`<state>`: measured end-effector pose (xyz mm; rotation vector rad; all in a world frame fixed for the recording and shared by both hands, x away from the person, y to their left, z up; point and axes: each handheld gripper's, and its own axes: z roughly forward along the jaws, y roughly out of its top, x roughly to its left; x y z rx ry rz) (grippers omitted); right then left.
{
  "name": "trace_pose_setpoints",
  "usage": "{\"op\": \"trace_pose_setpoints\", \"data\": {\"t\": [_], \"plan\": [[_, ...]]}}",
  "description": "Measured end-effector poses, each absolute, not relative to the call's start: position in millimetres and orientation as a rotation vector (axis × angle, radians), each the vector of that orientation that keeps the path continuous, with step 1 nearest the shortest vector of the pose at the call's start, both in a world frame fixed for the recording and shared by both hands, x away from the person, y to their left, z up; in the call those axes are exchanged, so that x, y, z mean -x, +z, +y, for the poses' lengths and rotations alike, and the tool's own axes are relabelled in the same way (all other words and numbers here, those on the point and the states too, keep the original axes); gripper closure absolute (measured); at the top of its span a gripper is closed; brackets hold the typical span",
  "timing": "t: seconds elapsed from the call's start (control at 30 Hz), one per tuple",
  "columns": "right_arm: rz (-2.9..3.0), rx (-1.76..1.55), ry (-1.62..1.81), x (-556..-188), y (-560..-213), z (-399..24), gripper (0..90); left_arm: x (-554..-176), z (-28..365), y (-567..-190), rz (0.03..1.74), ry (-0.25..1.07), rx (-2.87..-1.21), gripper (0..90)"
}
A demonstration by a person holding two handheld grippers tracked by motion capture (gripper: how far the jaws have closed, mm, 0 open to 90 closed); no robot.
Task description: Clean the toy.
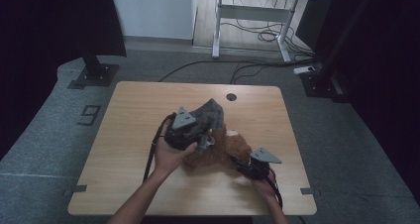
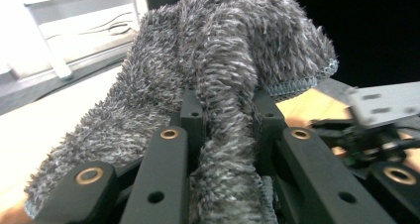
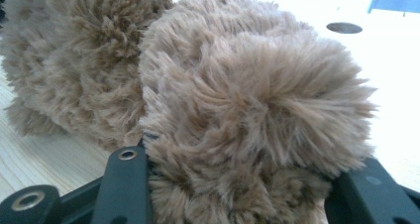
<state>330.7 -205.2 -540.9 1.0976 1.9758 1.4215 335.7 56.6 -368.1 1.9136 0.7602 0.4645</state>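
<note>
Left gripper view, gripper [image 2: 223,120] clamping grey fuzzy cloth [image 2: 223,60]

Grey carpet floor [image 1: 346,149]; white desk [image 1: 257,11]

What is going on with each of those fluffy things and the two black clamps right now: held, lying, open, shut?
Grey fuzzy cloth: pinched in a fold, lifted off the table.
Brown plush toy: lying on the wooden table, one furry part gripped.
Left gripper: shut on the grey cloth.
Right gripper: jaws closed against the brown fur, resting low at the table.
</note>
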Motion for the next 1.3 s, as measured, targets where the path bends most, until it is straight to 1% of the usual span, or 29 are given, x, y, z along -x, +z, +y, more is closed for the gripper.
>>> {"op": "trace_pose_setpoints", "data": {"t": [0.1, 0.27, 0.37, 0.5, 0.57, 0.63, 0.73, 0.9, 1.03, 1.1, 1.17, 1.3], "plan": [[1.974, -1.095, 1.421, -330.9, -541.0, -205.2, 47.8, -341.6, 27.1, -377.2, 0.744, 0.438, -1.968, 72.8], [1.97, -1.091, 1.423, -330.6, -541.4, -205.0, 47.8, -359.3, -17.8, -410.4, 0.769, 0.394, -2.066, 72.6], [1.972, -1.088, 1.423, -330.4, -541.7, -205.3, 47.7, -364.0, -31.5, -428.5, 0.772, 0.4, -2.127, 72.6], [1.972, -1.084, 1.422, -330.4, -541.8, -205.2, 47.7, -366.6, -35.0, -447.5, 0.78, 0.426, -2.174, 72.7], [1.975, -1.079, 1.415, -330.2, -541.9, -204.8, 47.7, -366.5, -31.6, -449.4, 0.784, 0.423, -2.163, 72.8], [1.975, -1.076, 1.41, -330.0, -541.6, -204.3, 47.6, -366.1, -27.9, -449.2, 0.788, 0.449, -2.164, 72.8], [1.975, -1.077, 1.41, -329.7, -541.7, -204.5, 47.5, -369.3, -14.2, -448.4, 0.819, 0.462, -2.145, 73.0], [1.976, -1.073, 1.414, -329.8, -541.5, -204.2, 47.5, -374.6, 16.1, -441.8, 0.873, 0.441, -2.079, 73.3], [1.978, -1.074, 1.416, -330.1, -541.6, -205.0, 47.5, -379.0, 43.3, -437.0, 0.936, 0.503, -2.05, 73.3], [1.98, -1.077, 1.419, -330.1, -541.7, -205.9, 47.5, -384.5, 60.4, -441.0, 0.988, 0.506, -2.051, 73.2], [1.976, -1.074, 1.421, -330.3, -541.9, -205.3, 47.5, -387.7, 74.7, -447.8, 1.023, 0.545, -2.069, 73.2], [1.977, -1.072, 1.419, -330.4, -541.8, -205.1, 47.5, -394.4, 105.2, -458.3, 1.101, 0.54, -2.062, 73.3]]}}
